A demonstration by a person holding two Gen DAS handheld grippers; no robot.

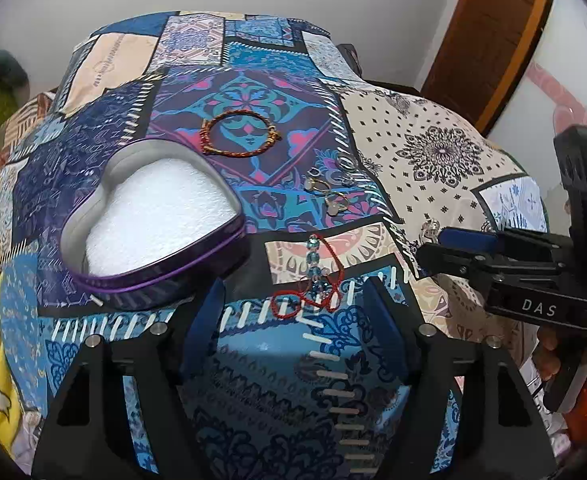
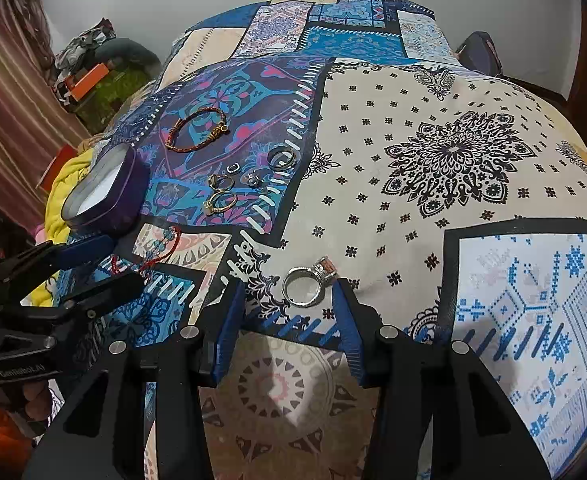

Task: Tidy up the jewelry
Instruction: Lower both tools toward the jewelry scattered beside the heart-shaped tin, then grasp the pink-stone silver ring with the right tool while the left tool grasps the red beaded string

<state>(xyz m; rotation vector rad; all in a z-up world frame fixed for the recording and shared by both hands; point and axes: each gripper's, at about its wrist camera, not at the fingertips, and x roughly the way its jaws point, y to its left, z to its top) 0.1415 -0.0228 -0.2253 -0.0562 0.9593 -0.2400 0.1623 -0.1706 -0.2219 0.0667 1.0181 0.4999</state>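
Left wrist view: the left gripper (image 1: 297, 304) was held open over the patchwork cloth (image 1: 253, 380), with the red string bracelet (image 1: 313, 280) lying at its blue fingertips, not pinched. The heart-shaped tin (image 1: 149, 216) was seen close to the cloth's left edge, and the orange bangle (image 1: 239, 134) lay beyond it. In the right wrist view, the right gripper (image 2: 289, 300) was open around the silver ring (image 2: 307, 282), with a gap left beside the ring, near the cloth's front edge.

Patchwork bedspread (image 1: 433, 148) carries heart tin (image 1: 153, 220), bracelets, rings.
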